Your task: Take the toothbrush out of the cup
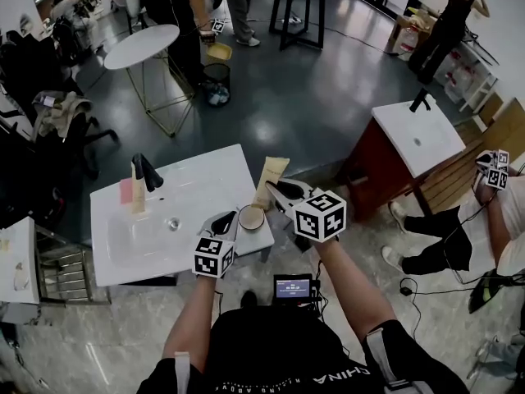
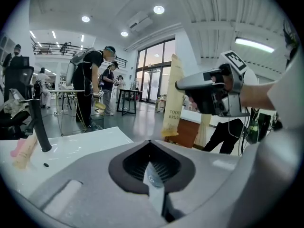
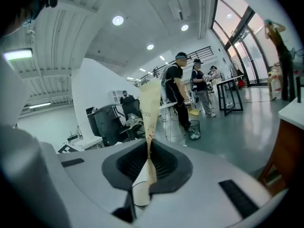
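Note:
A toothbrush in a flat beige paper pack hangs in the air past the right end of the white basin counter. My right gripper is shut on the pack's lower end. The right gripper view shows the pack rising upright from my right gripper. The pack is clear of the small round cup, which shows its brown inside near the counter's right front corner. My left gripper is at the cup's left side. In the left gripper view my left gripper is shut on a thin white wall, apparently the cup's. That view also shows the pack and right gripper.
On the counter's left stand a black faucet, a beige bottle and a pink item. A second vanity with a white top stands at the right, with a person beside it. People, a round table and a bin are farther back.

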Demonstrator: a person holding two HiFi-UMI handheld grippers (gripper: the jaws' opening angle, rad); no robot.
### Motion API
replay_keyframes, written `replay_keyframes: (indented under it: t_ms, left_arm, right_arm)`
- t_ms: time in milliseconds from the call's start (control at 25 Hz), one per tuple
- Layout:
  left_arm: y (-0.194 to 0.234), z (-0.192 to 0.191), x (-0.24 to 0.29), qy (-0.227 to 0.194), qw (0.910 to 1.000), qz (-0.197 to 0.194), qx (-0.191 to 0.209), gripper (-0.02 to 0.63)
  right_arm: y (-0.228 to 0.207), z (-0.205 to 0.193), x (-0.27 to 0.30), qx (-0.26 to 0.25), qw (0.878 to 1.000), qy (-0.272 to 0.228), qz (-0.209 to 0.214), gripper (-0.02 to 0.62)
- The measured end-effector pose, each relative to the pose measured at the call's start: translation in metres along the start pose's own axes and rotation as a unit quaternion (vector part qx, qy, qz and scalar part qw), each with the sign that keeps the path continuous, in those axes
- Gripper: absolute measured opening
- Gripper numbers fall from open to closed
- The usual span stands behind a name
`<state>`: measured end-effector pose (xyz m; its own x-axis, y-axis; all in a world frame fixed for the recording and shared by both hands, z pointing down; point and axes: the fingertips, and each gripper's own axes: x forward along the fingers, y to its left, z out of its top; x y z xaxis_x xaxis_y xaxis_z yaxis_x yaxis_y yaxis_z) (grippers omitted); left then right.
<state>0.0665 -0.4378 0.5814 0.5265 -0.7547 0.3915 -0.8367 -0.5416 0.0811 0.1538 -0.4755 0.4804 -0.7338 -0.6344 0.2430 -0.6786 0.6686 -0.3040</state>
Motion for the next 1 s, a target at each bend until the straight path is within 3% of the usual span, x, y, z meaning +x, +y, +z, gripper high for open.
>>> replay_keyframes:
  t_ms: [200, 400, 720, 1000]
  left_arm:
    - [-0.006, 0.001, 0.003, 0.001, 1.0, -0.009, 0.004, 0.009]
    - [-0.009, -0.002, 0.003, 0.006, 0.9999, -0.015, 0.004, 0.009]
    - [-0.014, -0.011, 0.001, 0.019, 0.9997, -0.019, 0.001, 0.009]
    - [-0.015, -0.014, -0.001, 0.019, 0.9997, -0.015, 0.0, 0.009]
  right_arm:
    - [-0.034, 0.008, -0.023, -0.004, 0.997, -0.03, -0.075, 0.031]
    - [-0.053, -0.027, -0.033, -0.018, 0.991, 0.014, -0.129, 0.031]
    - [-0.046, -0.074, -0.031, 0.0, 0.99, 0.059, -0.13, 0.029]
    - [-0.041, -0.083, -0.026, 0.004, 0.99, 0.065, -0.122, 0.029]
